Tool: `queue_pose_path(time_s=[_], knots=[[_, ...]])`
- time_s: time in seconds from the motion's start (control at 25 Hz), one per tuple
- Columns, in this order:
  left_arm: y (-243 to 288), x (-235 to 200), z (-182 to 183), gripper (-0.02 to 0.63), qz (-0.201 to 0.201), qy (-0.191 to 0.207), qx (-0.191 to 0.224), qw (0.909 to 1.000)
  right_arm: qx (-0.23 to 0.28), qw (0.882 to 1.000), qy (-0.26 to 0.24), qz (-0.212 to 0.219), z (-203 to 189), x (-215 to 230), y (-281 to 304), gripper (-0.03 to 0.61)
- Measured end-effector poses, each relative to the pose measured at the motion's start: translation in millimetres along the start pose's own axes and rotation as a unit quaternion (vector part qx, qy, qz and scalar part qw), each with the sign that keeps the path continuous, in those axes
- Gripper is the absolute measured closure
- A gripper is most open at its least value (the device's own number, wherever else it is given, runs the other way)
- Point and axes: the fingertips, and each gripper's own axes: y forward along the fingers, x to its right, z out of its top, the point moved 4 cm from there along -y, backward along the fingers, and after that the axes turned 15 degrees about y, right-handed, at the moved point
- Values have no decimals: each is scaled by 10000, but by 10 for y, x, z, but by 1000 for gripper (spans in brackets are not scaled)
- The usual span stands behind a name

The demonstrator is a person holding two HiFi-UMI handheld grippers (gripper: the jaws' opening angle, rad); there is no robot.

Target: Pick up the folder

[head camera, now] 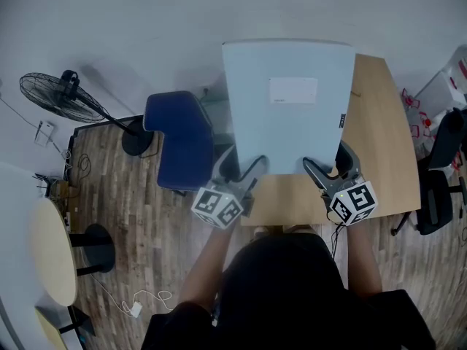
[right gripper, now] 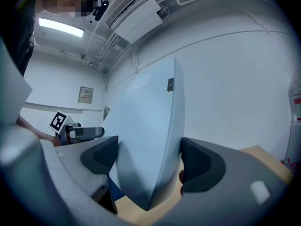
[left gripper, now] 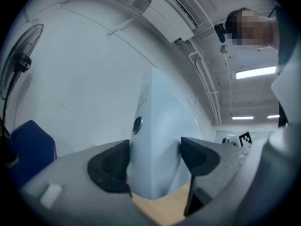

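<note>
A large pale blue folder point(head camera: 288, 100) with a white label is held up off the wooden table point(head camera: 379, 144), its face turned toward the head camera. My left gripper point(head camera: 252, 170) is shut on its lower left edge and my right gripper point(head camera: 321, 170) on its lower right edge. In the left gripper view the folder point(left gripper: 157, 140) stands edge-on between the two black pads, with my left gripper point(left gripper: 154, 161) pressed on both sides. The right gripper view shows the folder point(right gripper: 146, 126) likewise clamped in my right gripper point(right gripper: 148, 159).
A blue chair point(head camera: 179, 141) stands left of the table. A standing fan point(head camera: 58, 97) is at the far left, a round table point(head camera: 51, 250) at the lower left. A black office chair point(head camera: 441, 173) sits beyond the table's right edge.
</note>
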Motion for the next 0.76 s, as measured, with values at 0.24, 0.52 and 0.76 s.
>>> queue_pose_path(time_s=[0.24,0.52,0.76], knots=[[0,42,5,271,53,74,93,9999,-37,10000,45,-39,4,7,-33,163],[42,61,-3,270,7,86,98,9999,-27,9999,24,-105,11,31,-64,164],[131,131,27,270,-32,159,123,9998,-16,9999,52,-148,60,97,-131,170]])
